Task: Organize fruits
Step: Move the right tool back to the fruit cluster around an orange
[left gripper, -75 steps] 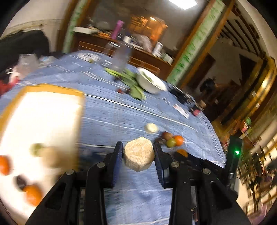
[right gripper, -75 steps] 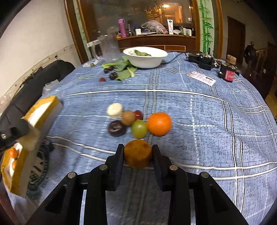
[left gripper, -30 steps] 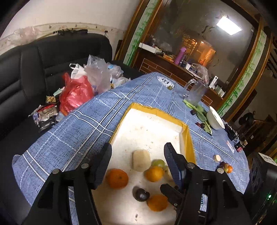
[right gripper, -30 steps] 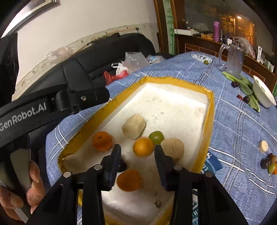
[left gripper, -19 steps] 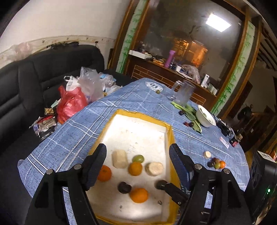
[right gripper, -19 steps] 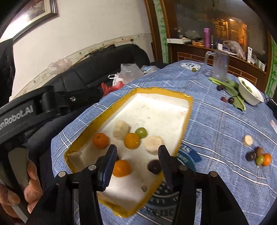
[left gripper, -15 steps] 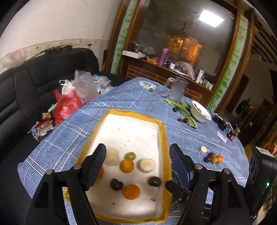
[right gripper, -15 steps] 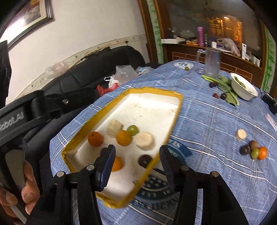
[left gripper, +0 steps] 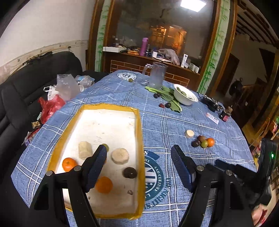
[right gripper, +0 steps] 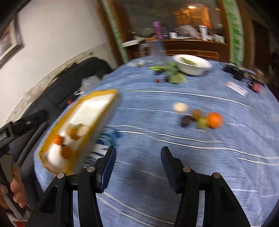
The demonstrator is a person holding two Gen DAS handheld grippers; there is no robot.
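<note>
Round emblem (left gripper: 154, 176) on the blue tablecloth (left gripper: 174, 122) — "AND CULTURE" legible, the rest unclear.

I see a white wall (left gripper: 43, 26); a black sofa (left gripper: 26, 83) below it; a wooden sideboard (left gripper: 148, 61); one ceiling light (left gripper: 192, 3).

Tray at the left, loose fruits at the right, on the worktop (left gripper: 174, 122)

The tray (left gripper: 139, 132) holds several fruits (left gripper: 120, 156); a small fruit group (left gripper: 203, 142) lies well apart to its right, and behind stand a bowl (left gripper: 185, 96) and, left of it, a jug (left gripper: 157, 75).
</note>
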